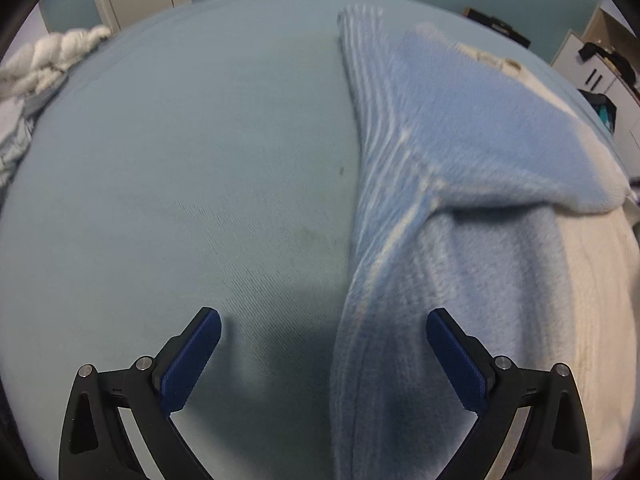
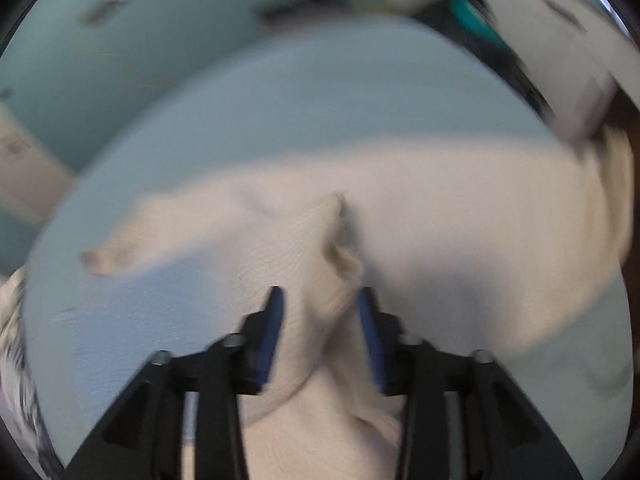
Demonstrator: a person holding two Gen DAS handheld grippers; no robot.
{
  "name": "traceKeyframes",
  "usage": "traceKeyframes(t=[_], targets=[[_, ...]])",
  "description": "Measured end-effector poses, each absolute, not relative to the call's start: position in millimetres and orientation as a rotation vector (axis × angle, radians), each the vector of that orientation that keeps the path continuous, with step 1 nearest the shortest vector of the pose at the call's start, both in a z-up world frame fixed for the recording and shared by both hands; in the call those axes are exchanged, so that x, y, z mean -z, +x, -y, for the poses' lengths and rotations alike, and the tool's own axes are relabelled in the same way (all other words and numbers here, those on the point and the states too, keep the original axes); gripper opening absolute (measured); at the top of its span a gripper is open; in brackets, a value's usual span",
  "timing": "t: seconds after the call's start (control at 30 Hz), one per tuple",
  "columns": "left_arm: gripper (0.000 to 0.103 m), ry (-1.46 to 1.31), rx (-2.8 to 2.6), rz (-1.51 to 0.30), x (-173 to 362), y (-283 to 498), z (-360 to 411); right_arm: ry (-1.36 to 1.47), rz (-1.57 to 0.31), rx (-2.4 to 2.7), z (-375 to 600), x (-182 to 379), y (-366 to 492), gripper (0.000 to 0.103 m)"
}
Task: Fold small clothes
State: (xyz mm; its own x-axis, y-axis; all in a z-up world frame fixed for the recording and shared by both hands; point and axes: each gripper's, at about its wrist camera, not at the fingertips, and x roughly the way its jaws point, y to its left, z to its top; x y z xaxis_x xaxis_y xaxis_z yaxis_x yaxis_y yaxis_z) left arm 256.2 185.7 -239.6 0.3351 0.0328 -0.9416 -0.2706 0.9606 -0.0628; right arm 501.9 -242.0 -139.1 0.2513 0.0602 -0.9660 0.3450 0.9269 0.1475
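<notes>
Bed sheet (image 1: 168, 168): pale blue, stretched flat, filling most of the left wrist view.
Garment (image 1: 472, 152): fluffy light-blue knit with a cream part (image 2: 460, 216), lying on the sheet toward the right; one blue flap is folded over on top, and a ribbed striped edge runs down toward the left gripper.
Left gripper (image 1: 323, 326): points steeply down, jaws spread wide and holding nothing; the ribbed edge passes between them, nearer the right-hand finger, which sits over the knit.
Right gripper (image 2: 320, 300): picture smeared; a bunched ridge of cream cloth lies between its partly spread jaws, and the pads seem to flank it rather than pinch it.
White braided bundle (image 1: 60, 52): at the sheet's far left edge.
</notes>
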Motion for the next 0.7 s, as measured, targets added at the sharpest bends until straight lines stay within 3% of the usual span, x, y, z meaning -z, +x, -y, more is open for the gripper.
traceKeyframes(t=[0.1, 0.13, 0.17, 0.2, 0.23, 0.3, 0.37, 0.7], targets=[[0.091, -0.278, -0.178, -1.215, 248.2, 258.5, -194.4, 0.438, -1.245, 0.124, 250.9, 130.4, 451.5, 0.043], [0.088, -0.287, -0.175, -1.196, 246.7, 258.6, -197.0, 0.454, -1.230, 0.103, 251.4, 126.9, 434.0, 0.055], [0.074, -0.292, -0.169, -1.182, 244.2, 259.5, -199.3, 0.478, -1.211, 0.072, 252.3, 120.7, 410.4, 0.064], [0.058, -0.303, -0.151, -1.183, 242.7, 261.5, -201.4, 0.502, -1.188, 0.042, 252.8, 114.4, 385.6, 0.067], [0.054, -0.319, -0.127, -1.184, 241.6, 263.8, -202.3, 0.524, -1.163, 0.018, 252.0, 108.6, 363.4, 0.067], [0.028, -0.338, -0.074, -1.187, 240.0, 270.1, -202.0, 0.549, -1.121, -0.023, 251.0, 99.4, 319.9, 0.067], [0.015, -0.345, -0.031, -1.183, 237.7, 274.7, -200.4, 0.562, -1.076, -0.054, 245.8, 93.3, 281.9, 0.067], [0.009, -0.448, -0.112, -1.182, 192.9, 277.9, -258.5, 0.509, -0.959, -0.118, 236.9, 103.1, 212.6, 0.067]])
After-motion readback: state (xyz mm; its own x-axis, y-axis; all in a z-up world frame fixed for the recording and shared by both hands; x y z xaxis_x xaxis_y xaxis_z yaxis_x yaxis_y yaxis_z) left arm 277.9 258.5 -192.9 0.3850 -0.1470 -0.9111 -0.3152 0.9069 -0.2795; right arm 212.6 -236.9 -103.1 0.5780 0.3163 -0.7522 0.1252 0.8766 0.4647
